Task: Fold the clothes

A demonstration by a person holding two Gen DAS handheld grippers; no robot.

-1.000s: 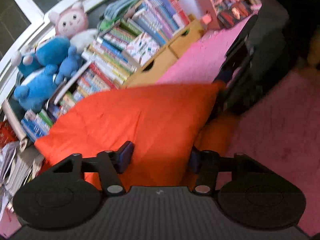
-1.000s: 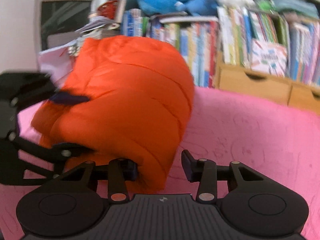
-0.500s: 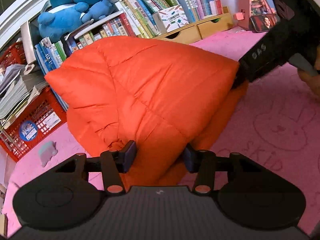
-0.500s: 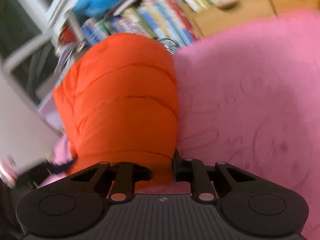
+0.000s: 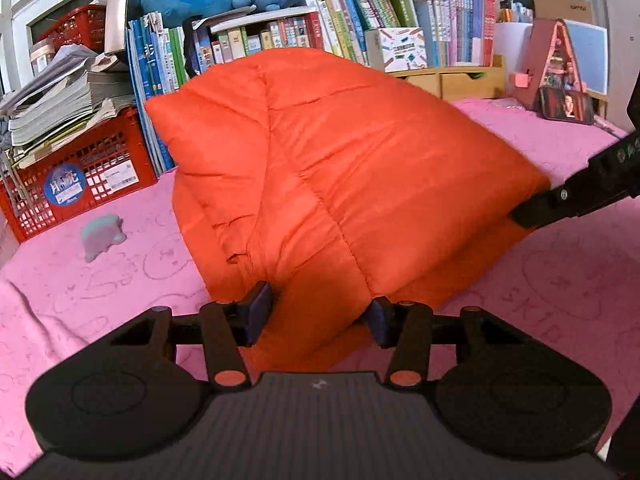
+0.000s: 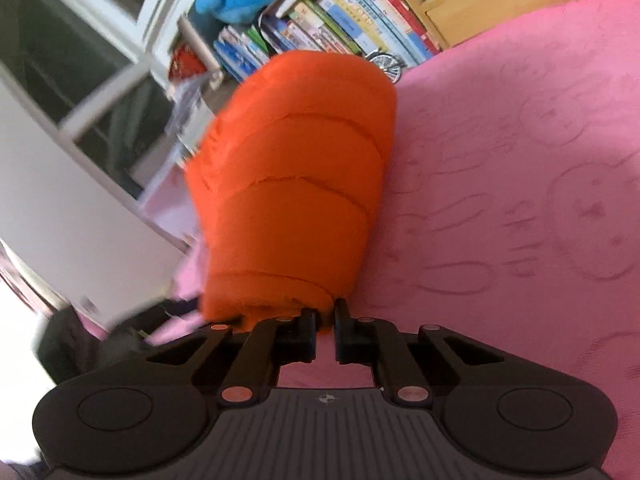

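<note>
The orange jacket (image 5: 340,168) lies bunched on the pink bed (image 5: 560,280), near the bookshelf (image 5: 360,32). The right gripper (image 6: 326,320) has just pinched its near edge; the left gripper (image 5: 316,314) grips a thick fold. Both hold, so folding can proceed.

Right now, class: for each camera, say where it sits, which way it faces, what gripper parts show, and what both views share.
Left wrist: on the left gripper, facing bookshelves; fingers grip the orange jacket; the right gripper enters at right.
Right wrist: on the right gripper, tilted, pinching the jacket's edge.
Shared: jacket, pink blanket, bookshelves.
</note>
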